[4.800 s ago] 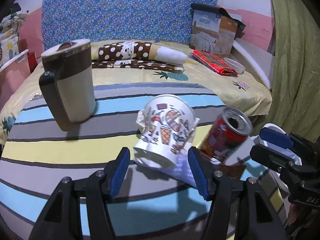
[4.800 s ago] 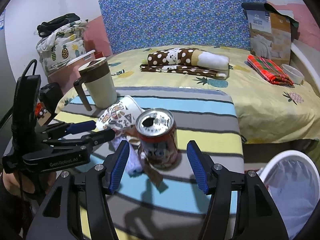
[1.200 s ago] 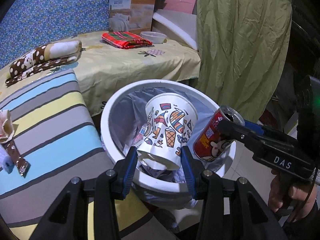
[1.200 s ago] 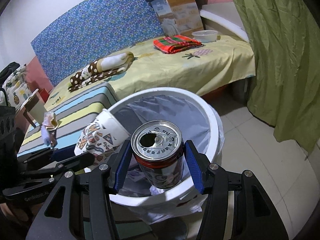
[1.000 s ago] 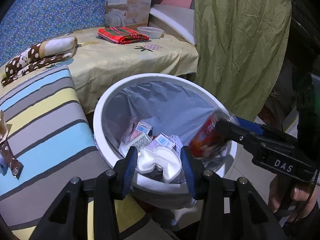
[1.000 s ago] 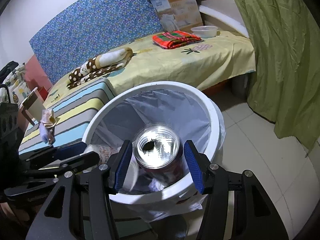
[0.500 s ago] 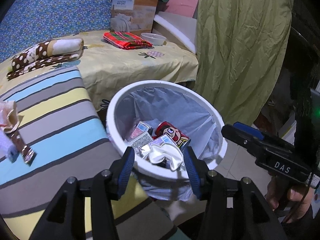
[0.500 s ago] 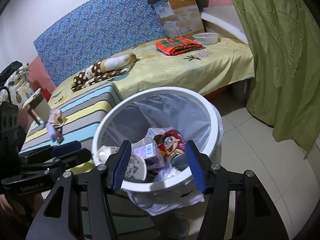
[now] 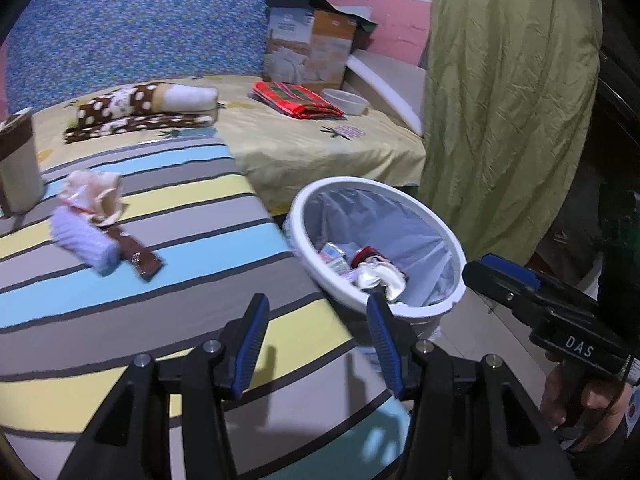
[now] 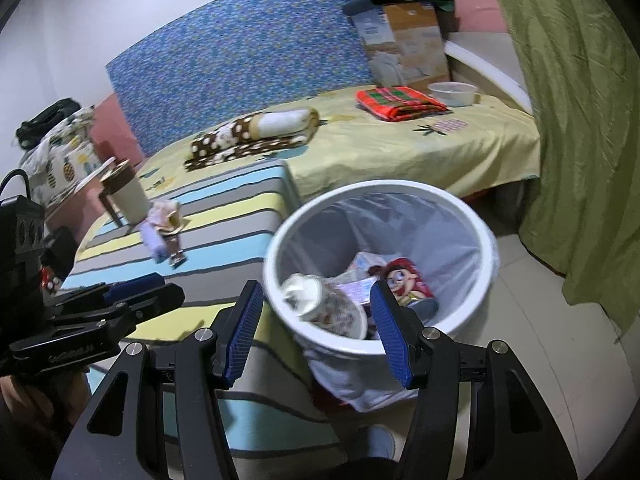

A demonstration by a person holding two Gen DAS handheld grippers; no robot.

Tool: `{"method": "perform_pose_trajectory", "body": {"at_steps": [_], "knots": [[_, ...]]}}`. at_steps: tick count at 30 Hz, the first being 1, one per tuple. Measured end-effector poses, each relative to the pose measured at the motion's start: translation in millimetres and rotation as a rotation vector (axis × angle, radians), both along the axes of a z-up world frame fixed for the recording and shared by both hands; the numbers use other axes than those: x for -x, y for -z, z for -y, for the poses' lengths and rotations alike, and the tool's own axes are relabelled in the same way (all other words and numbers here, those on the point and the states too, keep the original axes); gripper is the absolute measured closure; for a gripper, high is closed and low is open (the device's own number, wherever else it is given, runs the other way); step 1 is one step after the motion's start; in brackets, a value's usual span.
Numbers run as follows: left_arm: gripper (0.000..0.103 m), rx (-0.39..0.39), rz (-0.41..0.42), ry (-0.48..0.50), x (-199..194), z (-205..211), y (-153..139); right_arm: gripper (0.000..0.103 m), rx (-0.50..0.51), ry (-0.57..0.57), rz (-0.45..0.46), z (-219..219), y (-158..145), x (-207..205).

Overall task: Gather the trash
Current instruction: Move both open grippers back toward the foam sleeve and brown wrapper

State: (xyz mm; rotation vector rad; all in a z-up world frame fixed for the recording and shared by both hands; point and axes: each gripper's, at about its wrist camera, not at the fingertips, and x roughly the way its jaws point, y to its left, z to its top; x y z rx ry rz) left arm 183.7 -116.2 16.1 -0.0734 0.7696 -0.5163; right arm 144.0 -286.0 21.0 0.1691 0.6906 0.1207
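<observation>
A white bin (image 9: pixel 308 216) lined with a bag stands on the floor beside the striped table (image 9: pixel 180 200); it also shows in the right wrist view (image 10: pixel 484 236). Inside lie the patterned paper cup (image 10: pixel 336 308), the red can (image 10: pixel 404 280) and small cartons. On the table lie crumpled tissue (image 9: pixel 94 196), a purple roll (image 9: pixel 86 242) and a brown wrapper (image 9: pixel 140 258). My left gripper (image 9: pixel 318 344) is open and empty over the table's near corner. My right gripper (image 10: pixel 318 332) is open and empty above the bin's near rim.
A brown-and-cream mug (image 10: pixel 126 190) stands at the table's far left. Behind is a bed (image 9: pixel 320 140) with a spotted blanket, red cloth, bowl and cardboard box. A green curtain (image 9: pixel 508 100) hangs right of the bin.
Both grippers let go: the cup and the can dropped into the bin. Both then pulled back and swung left, bringing the table and its remaining trash into view.
</observation>
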Motion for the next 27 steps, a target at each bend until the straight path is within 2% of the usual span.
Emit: {"method": "perform_pose_trajectory", "body": {"at_steps": [13,27], "knots": [[0.05,-0.02,0.032,-0.141,21.6,-58.2,0.8,0.045,0.011,-0.116,-0.008,-38.1,1.8,3.3],[0.05,-0.034,0.025,-0.287,22.1,-109.8,3.0,0.049,0.038,-0.237,-0.031,-83.1,3.8,-5.8]]}}
